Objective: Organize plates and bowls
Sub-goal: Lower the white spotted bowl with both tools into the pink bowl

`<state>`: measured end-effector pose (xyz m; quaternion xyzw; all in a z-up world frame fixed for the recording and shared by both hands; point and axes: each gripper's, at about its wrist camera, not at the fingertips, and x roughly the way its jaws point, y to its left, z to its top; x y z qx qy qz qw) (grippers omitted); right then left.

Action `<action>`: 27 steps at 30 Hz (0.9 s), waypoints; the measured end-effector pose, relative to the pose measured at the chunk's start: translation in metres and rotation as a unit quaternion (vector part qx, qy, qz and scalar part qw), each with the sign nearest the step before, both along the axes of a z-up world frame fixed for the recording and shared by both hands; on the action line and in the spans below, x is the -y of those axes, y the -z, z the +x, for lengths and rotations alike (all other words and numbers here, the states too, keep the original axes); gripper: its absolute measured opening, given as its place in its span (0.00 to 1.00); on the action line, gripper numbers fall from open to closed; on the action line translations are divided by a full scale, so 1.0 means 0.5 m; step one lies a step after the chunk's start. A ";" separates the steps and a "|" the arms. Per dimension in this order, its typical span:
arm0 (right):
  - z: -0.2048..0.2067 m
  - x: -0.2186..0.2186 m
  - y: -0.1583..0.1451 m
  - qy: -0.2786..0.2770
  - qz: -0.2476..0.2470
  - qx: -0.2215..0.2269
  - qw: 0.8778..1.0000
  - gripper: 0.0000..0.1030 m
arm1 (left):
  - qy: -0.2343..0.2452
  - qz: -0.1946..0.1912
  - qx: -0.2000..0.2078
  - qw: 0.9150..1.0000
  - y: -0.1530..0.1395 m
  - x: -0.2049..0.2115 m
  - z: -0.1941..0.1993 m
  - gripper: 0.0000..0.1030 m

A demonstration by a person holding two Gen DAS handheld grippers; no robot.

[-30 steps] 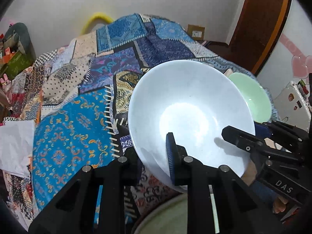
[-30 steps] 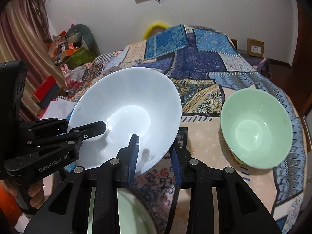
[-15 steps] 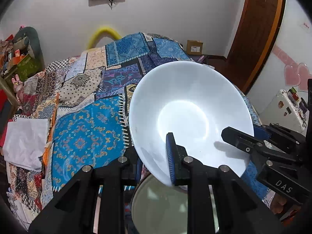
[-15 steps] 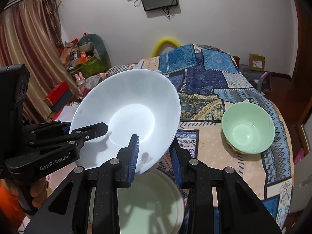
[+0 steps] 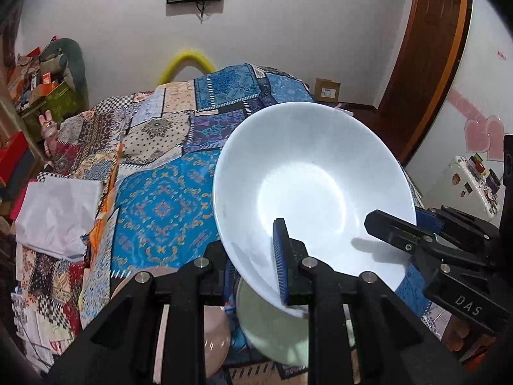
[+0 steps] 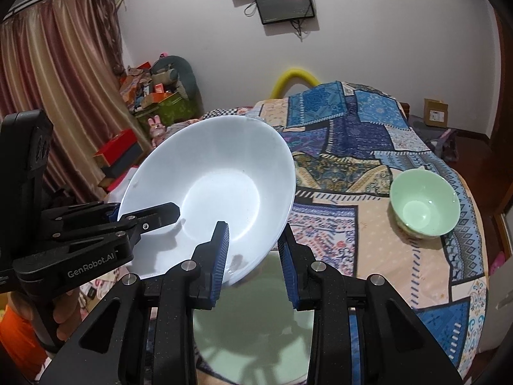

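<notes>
Both grippers are lifting the white bowl (image 5: 312,189) higher than a second ago; more of the room is now showing, and the pale green plate (image 6: 256,320) underneath is now in view. Left gripper (image 5: 253,266) is clamping the bowl's near rim, one pad inside, the other behind the wall. Right gripper (image 6: 253,256) is pinching the rim on the opposite side the same way. Bowl is hanging tilted in the air between them, above the plate. A pink plate (image 5: 214,337) is lying just beside the green one. Small green bowl (image 6: 423,205) is sitting well apart on the patchwork bedspread (image 6: 352,160).
</notes>
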<state>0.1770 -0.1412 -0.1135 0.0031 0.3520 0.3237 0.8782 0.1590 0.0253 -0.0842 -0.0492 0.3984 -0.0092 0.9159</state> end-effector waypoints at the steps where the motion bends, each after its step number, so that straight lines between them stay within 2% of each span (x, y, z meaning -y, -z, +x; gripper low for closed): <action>1: -0.006 -0.004 -0.001 -0.002 0.000 0.000 1.000 0.28 | -0.002 -0.001 0.000 1.000 0.000 -0.003 -0.007 0.21; 12: -0.046 -0.089 0.019 -0.060 0.001 -0.005 0.998 0.28 | -0.055 -0.010 -0.009 0.998 0.018 -0.095 -0.097 0.21; 22: -0.069 -0.179 0.064 -0.116 0.004 -0.033 0.993 0.28 | -0.108 -0.001 -0.032 0.994 0.054 -0.185 -0.159 0.21; 27: -0.077 -0.208 0.087 -0.130 -0.003 -0.047 0.990 0.28 | -0.122 -0.010 -0.048 0.991 0.084 -0.220 -0.174 0.21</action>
